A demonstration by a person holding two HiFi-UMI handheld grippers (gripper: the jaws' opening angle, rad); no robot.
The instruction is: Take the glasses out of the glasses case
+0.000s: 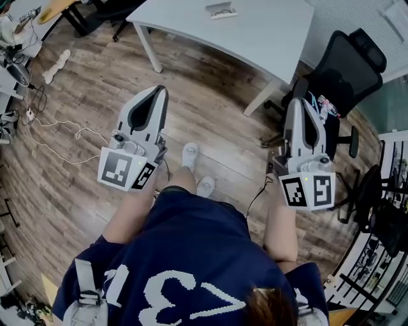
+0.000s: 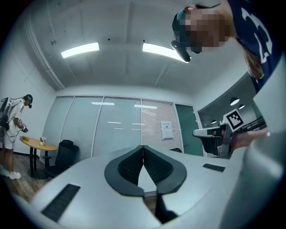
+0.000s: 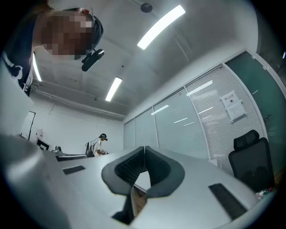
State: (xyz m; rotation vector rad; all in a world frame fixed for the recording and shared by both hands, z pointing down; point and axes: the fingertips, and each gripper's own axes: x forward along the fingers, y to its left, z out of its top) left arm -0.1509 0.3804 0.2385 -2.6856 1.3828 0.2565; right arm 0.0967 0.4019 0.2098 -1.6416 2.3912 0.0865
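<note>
No step of the task had been begun: the left gripper (image 1: 159,90) and the right gripper (image 1: 299,102) were held at waist height over bare floor (image 1: 210,95), well apart from the table (image 1: 268,38). Both were tilted upward, so that only ceiling and walls were shown in the two gripper views. The jaws of each gripper were seen closed, tips meeting, with nothing between them. A small pale object (image 1: 221,9), judged to be the case, was seen lying near the table's far edge; whether it was open or shut could not be told, and no glasses could be made out. For the next move, it was judged that the table would have to be approached, the grippers lowered and levelled toward the case, and their jaws opened; one gripper would probably be needed to steady the case. The table top was white and otherwise bare where shown. The floor was of wood planks, with a white cable (image 1: 57,137) trailed across it at the left. A black chair (image 1: 347,63) stood beside the table at the right. Glass partitions (image 2: 116,129) and strip lights (image 2: 80,49) were seen, and a second person (image 2: 11,129) stood at a round table (image 2: 38,144).
</note>
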